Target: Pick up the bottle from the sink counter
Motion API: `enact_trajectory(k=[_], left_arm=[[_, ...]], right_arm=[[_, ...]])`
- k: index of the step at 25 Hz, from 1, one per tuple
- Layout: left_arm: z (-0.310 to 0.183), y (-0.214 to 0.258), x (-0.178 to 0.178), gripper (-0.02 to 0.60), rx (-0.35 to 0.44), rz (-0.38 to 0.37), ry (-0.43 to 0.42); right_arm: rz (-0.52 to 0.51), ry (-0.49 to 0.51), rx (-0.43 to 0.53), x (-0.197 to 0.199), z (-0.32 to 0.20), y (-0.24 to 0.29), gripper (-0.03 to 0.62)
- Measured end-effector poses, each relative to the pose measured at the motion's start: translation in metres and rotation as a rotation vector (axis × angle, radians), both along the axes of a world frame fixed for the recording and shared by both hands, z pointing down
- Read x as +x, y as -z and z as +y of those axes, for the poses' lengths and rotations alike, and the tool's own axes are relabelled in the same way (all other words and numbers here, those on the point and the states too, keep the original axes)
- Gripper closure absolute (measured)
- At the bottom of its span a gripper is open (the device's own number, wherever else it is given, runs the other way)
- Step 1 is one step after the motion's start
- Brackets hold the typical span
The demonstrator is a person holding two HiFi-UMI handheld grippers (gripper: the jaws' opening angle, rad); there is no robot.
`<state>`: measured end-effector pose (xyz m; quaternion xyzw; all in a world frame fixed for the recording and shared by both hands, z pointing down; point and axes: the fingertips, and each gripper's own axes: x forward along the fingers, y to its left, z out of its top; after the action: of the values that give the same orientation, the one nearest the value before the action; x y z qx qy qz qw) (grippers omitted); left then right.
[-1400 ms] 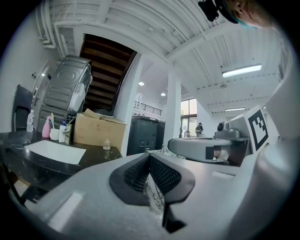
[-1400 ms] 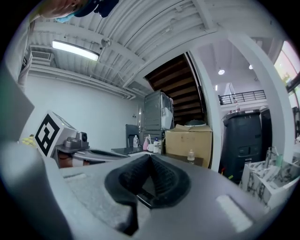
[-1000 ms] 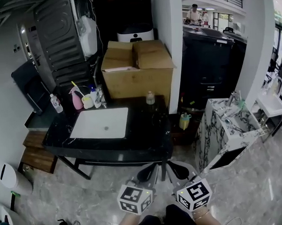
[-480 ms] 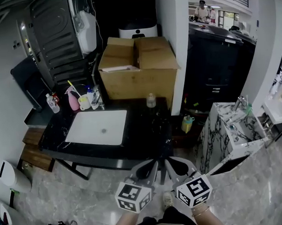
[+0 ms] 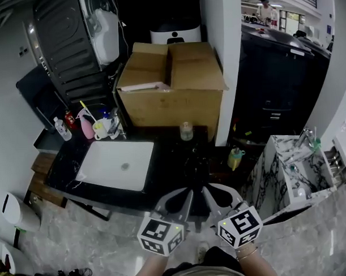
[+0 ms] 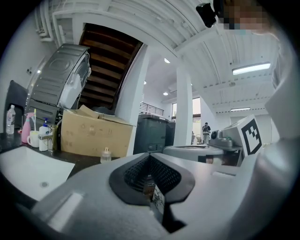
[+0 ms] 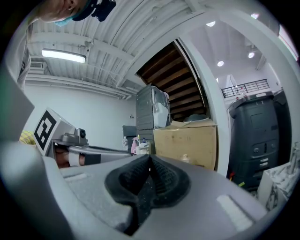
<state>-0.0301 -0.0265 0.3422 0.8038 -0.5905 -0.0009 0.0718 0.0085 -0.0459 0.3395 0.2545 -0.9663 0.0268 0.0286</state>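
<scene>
A small clear bottle stands at the back right of the black sink counter, in front of a cardboard box. It also shows in the left gripper view as a small clear bottle and in the right gripper view as the same bottle. At the counter's back left stand a clear water bottle and a pink spray bottle. My left gripper and right gripper hover side by side over the counter's front edge. Both are shut and hold nothing.
A white basin fills the counter's left half. Cups and a tap crowd its back left corner. A big cardboard box stands behind the counter, a white pillar to its right, and a marble-patterned cabinet at the far right.
The counter has slid lower and nearer in the head view as I stepped towards it. Both grippers stay shut and together, now over the counter's front edge.
</scene>
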Motion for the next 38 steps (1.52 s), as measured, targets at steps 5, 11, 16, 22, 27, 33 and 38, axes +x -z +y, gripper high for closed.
enact_trajectory(k=[5, 11, 16, 22, 27, 33, 38], left_arm=[[-0.046, 0.014, 0.004, 0.581, 0.034, -0.006, 0.035], [-0.084, 0.022, 0.012, 0.581, 0.066, -0.014, 0.061], [-0.1, 0.019, 0.014, 0.581, 0.047, -0.014, 0.071], [-0.109, 0.009, 0.012, 0.581, 0.024, -0.01, 0.091], [-0.122, 0.008, 0.009, 0.581, 0.035, -0.006, 0.105], [-0.138, 0.006, -0.004, 0.581, 0.029, -0.02, 0.094], [-0.153, 0.003, -0.028, 0.581, 0.021, -0.014, 0.087]], right_arm=[[0.001, 0.052, 0.031, 0.001, -0.037, 0.013, 0.591], [0.014, 0.09, 0.05, 0.007, -0.071, 0.014, 0.591], [0.011, 0.099, 0.033, 0.011, -0.09, 0.012, 0.591], [0.003, 0.104, -0.007, 0.01, -0.099, -0.001, 0.591], [0.008, 0.091, -0.023, 0.009, -0.109, -0.008, 0.591], [0.011, 0.064, -0.036, 0.0, -0.128, -0.012, 0.591], [0.023, 0.053, -0.041, -0.02, -0.146, -0.016, 0.591]])
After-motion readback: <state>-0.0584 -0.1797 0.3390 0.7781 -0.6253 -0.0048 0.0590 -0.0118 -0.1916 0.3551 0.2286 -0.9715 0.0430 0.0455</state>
